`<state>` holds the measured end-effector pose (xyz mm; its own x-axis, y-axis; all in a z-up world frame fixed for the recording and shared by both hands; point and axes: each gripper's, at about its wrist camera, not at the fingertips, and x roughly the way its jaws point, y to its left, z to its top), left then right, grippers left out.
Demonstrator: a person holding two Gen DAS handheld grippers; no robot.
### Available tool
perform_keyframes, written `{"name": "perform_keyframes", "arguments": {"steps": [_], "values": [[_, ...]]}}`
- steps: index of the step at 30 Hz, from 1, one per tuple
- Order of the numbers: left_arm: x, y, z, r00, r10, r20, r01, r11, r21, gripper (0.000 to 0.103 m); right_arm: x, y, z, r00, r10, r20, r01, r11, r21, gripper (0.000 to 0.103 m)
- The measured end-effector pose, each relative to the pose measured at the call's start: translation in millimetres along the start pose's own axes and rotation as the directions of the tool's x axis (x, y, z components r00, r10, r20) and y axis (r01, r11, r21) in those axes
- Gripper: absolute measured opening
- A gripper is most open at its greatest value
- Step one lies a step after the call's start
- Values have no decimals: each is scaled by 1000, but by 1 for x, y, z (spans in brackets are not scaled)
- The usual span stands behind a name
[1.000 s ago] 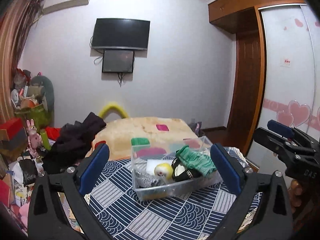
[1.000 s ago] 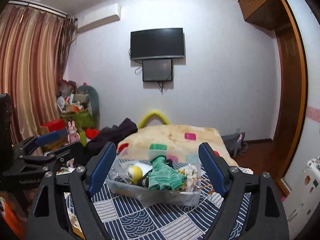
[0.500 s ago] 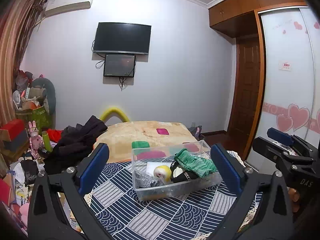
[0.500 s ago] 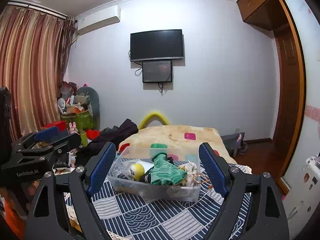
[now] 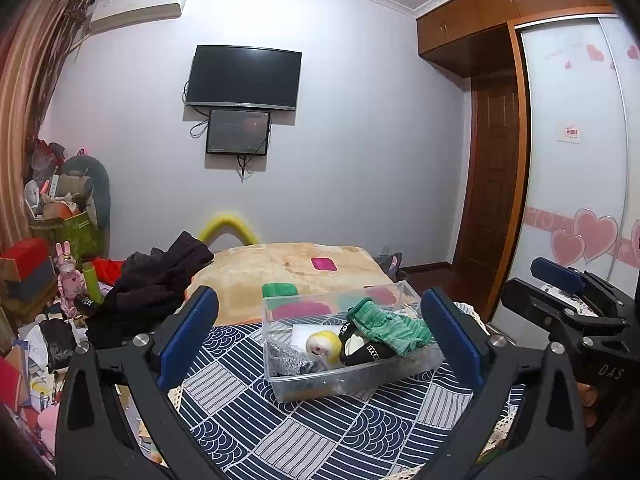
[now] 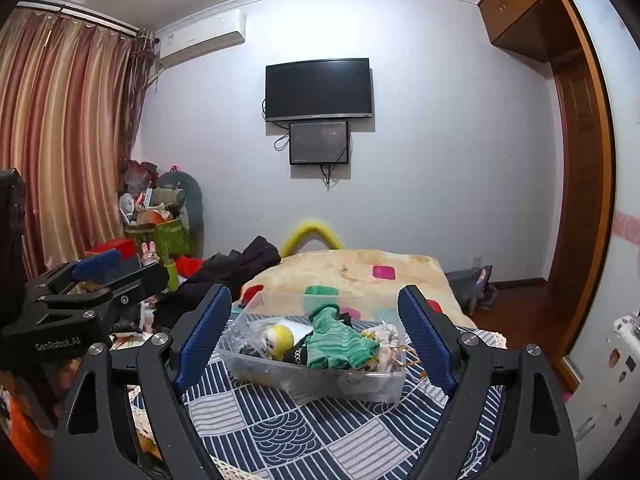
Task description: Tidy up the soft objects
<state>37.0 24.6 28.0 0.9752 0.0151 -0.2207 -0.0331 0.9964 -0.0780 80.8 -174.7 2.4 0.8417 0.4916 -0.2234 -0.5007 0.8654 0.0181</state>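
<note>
A clear plastic bin (image 5: 360, 376) stands on a blue-and-white patterned cloth (image 5: 312, 432). In it lie a green knit cloth (image 5: 384, 322), a yellow plush ball (image 5: 323, 344), a black band (image 5: 366, 350) and grey fabric (image 5: 286, 360). The bin also shows in the right wrist view (image 6: 320, 380) with the green cloth (image 6: 340, 344) and the yellow plush ball (image 6: 279, 338). My left gripper (image 5: 318, 340) is open and empty, held back from the bin. My right gripper (image 6: 314, 338) is open and empty, also short of the bin.
A bed with a beige blanket (image 5: 280, 268) lies behind the table. Dark clothes (image 5: 156, 276) are heaped at its left. Cluttered boxes and toys (image 5: 48, 264) fill the left side. A wardrobe with heart stickers (image 5: 576, 208) stands at the right.
Both grippers have tilted upward and drawn back slightly, so the bin sits lower in both views. Both stay open and empty.
</note>
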Motion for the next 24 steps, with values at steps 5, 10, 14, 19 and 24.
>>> {"name": "perform_keyframes", "arguments": {"steps": [5, 10, 14, 19, 24], "values": [[0, 0, 0, 1000, -1, -1, 1, 1000, 2, 103, -1, 1, 0, 1000, 1, -1, -1, 1000, 0, 85], [0, 0, 1, 1000, -3, -3, 3, 1000, 2, 103, -2, 3, 1, 1000, 2, 1, -2, 1000, -4, 86], [0, 0, 1, 1000, -3, -3, 3, 1000, 2, 103, -3, 4, 1, 1000, 3, 2, -3, 1000, -4, 86], [0, 0, 1, 1000, -2, -3, 2, 1000, 2, 103, -3, 4, 2, 1000, 3, 1, -3, 1000, -4, 87], [1, 1, 1, 1000, -15, -9, 15, 1000, 1, 103, -3, 5, 3, 1000, 3, 2, -3, 1000, -4, 87]]}}
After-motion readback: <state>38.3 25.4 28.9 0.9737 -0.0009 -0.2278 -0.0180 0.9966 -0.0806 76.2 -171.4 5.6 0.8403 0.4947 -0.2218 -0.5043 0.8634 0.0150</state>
